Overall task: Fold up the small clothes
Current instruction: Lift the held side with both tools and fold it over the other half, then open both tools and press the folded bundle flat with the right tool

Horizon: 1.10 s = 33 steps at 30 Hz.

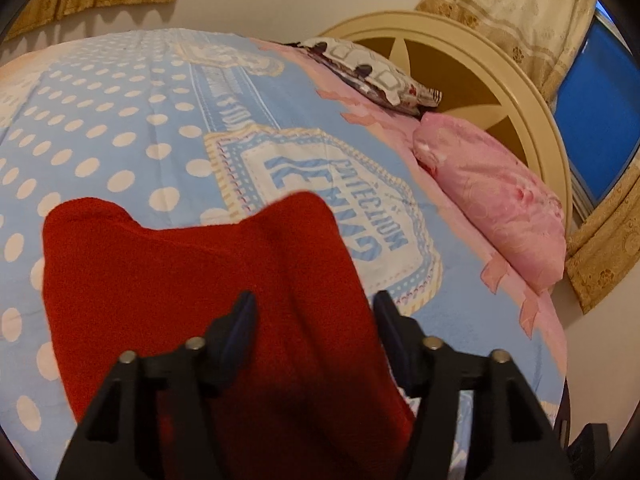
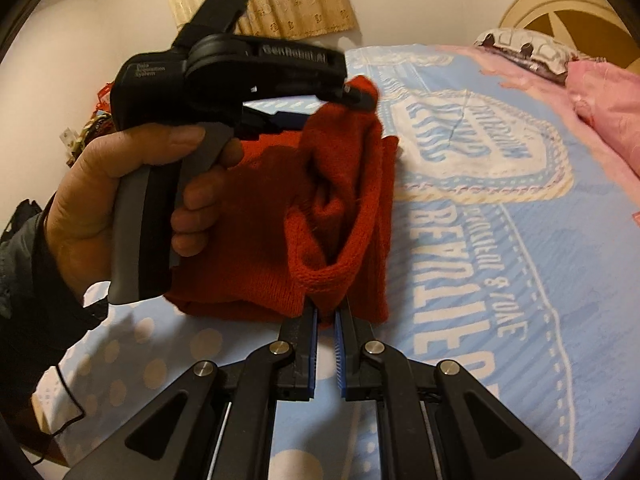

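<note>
Mid-fold: red knit lifted by both grippers over the bed

Evidently the step in hand was a fold of the red knit garment (image 2: 328, 200). It lay on the bed sheet (image 2: 500, 260), with one layer raised above the part that lay flat.

Right gripper (image 2: 327, 316): jaws drawn close on a rolled hem of the knit, a narrow gap left between the blue pads (image 2: 314, 344). Cloth sat in that gap, so I judged it pinched.

Left gripper (image 2: 362, 98), seen from the right wrist view: held in the person's left hand (image 2: 132, 196), its tip at the upper corner of the garment. That view was blurred at the tip. In its own view, the left gripper (image 1: 314, 304) stood with fingers well apart and red cloth between and under them. I judged it spread, not pinching.

Next move, as a judgement: carry the raised layer across and lay it level on the flat part. Both ends should travel together, or the soft knit will sag and bunch.

Surface: soft bed, blue sheet with white dots and a printed badge. Pink pillow (image 1: 500, 200) and patterned pillow (image 1: 372, 68) near the cream headboard (image 1: 480, 64). Gold curtains (image 1: 516, 8) by a window.
</note>
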Tool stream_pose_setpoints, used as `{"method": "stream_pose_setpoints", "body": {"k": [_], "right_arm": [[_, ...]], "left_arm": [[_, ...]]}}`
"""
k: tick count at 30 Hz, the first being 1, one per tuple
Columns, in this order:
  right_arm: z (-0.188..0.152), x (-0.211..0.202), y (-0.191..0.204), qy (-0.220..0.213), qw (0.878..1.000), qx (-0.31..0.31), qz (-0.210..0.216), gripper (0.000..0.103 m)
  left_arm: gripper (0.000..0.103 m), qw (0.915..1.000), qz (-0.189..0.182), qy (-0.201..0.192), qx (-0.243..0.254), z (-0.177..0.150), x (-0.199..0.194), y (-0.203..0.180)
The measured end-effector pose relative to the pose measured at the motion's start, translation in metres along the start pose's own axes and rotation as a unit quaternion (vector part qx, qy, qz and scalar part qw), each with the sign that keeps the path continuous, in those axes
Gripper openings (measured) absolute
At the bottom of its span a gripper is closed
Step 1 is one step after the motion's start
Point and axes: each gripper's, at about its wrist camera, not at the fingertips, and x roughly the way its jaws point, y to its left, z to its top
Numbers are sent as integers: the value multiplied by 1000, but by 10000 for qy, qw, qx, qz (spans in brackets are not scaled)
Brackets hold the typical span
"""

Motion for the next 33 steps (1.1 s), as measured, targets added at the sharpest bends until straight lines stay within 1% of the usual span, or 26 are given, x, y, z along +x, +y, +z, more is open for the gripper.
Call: {"method": "stream_pose_setpoints", "body": {"k": [2, 6, 7, 10, 14, 16, 17, 18, 19, 20, 21, 22, 23, 26, 28, 29, 30, 32, 33], "right_arm": [[0, 2, 1, 41, 10000, -31, 32, 7], [-3, 1, 5, 86, 9998, -104, 161, 7], [-4, 1, 6, 109, 9996, -121, 219, 7], [-6, 3, 6, 166, 9995, -119, 247, 7], [-7, 5, 0, 280, 9991, -31, 301, 8], [-8, 0, -5, 260, 9994, 85, 225, 8], [-10, -5, -10, 187, 9995, 183, 184, 9], [-11, -11, -14, 107, 9995, 261, 130, 11], [-11, -16, -15, 42, 9995, 306, 78, 16], [-10, -22, -16, -65, 9994, 351, 4, 28], [-8, -28, -16, -176, 9991, 371, -42, 35], [-3, -33, -15, -268, 9990, 357, -34, 47], [5, -39, -10, -403, 9988, 293, 38, 49], [35, -44, 9, -649, 9975, -29, 273, 49], [57, -40, 21, -728, 9947, -162, 704, 49], [70, -31, 23, -676, 9933, -133, 926, 49], [78, -21, 22, -553, 9934, -78, 1003, 49], [92, 8, 12, -216, 9948, 203, 973, 49], [93, 25, 3, -27, 9957, 400, 839, 49]], "left_arm": [[65, 10000, -24, -62, -11, -1, -7, 2], [65, 9997, 127, -212, 82, -12, -25, 6], [65, 9992, 236, -267, 166, -19, -32, 7], [67, 9942, 891, -334, 497, -44, -46, 12], [68, 9882, 1326, -200, 735, -79, -53, 27], [71, 9792, 1660, -205, 1147, -95, -53, 24], [75, 9769, 1729, -235, 1237, -99, -55, 24], [75, 9773, 1705, -270, 1227, -103, -58, 25], [75, 9803, 1599, -283, 1125, -106, -59, 30], [75, 9838, 1479, -298, 971, -109, -61, 35], [76, 9873, 1343, -312, 796, -110, -62, 41], [76, 9907, 1170, -339, 611, -109, -65, 47], [76, 9925, 1066, -368, 481, -109, -67, 51], [76, 9947, 824, -553, 278, -112, -77, 52], [79, 9942, 761, -691, 327, -115, -84, 48], [84, 9936, 723, -782, 371, -118, -88, 46], [92, 9926, 706, -889, 422, -120, -92, 44], [98, 9913, 787, -938, 484, -123, -92, 43], [98, 9913, 818, -907, 492, -124, -91, 45]]}}
